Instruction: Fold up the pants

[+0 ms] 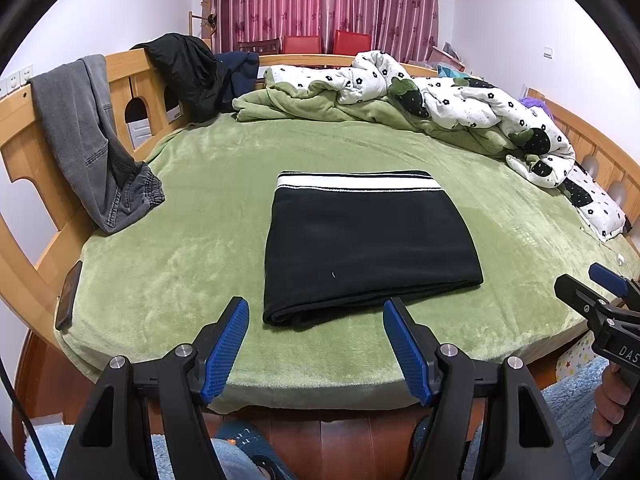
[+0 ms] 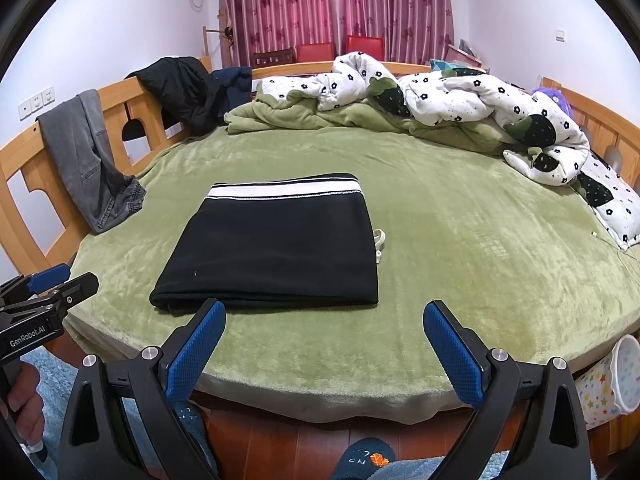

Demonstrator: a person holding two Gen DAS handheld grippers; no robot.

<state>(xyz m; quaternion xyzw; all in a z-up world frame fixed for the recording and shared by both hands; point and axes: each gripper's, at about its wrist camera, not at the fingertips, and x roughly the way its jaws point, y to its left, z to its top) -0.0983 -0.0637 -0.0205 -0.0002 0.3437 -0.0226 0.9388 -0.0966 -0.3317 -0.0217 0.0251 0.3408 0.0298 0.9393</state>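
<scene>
Black pants (image 1: 368, 244) with a white striped waistband lie folded into a flat rectangle on the green bed cover (image 1: 192, 248); they also show in the right wrist view (image 2: 276, 248). A white drawstring (image 2: 379, 242) sticks out at their right edge. My left gripper (image 1: 316, 312) is open and empty, held just short of the folded near edge. My right gripper (image 2: 325, 312) is open and empty, near the pants' front right corner. Each gripper shows at the edge of the other view, the right one (image 1: 592, 284) and the left one (image 2: 60, 280).
Grey jeans (image 1: 92, 144) hang over the wooden bed rail (image 1: 24, 128) on the left. A black jacket (image 1: 188, 72) drapes over the headboard. A crumpled flowered quilt (image 1: 460, 104) lies along the back and right. A dark phone (image 1: 69, 294) rests at the left bed edge.
</scene>
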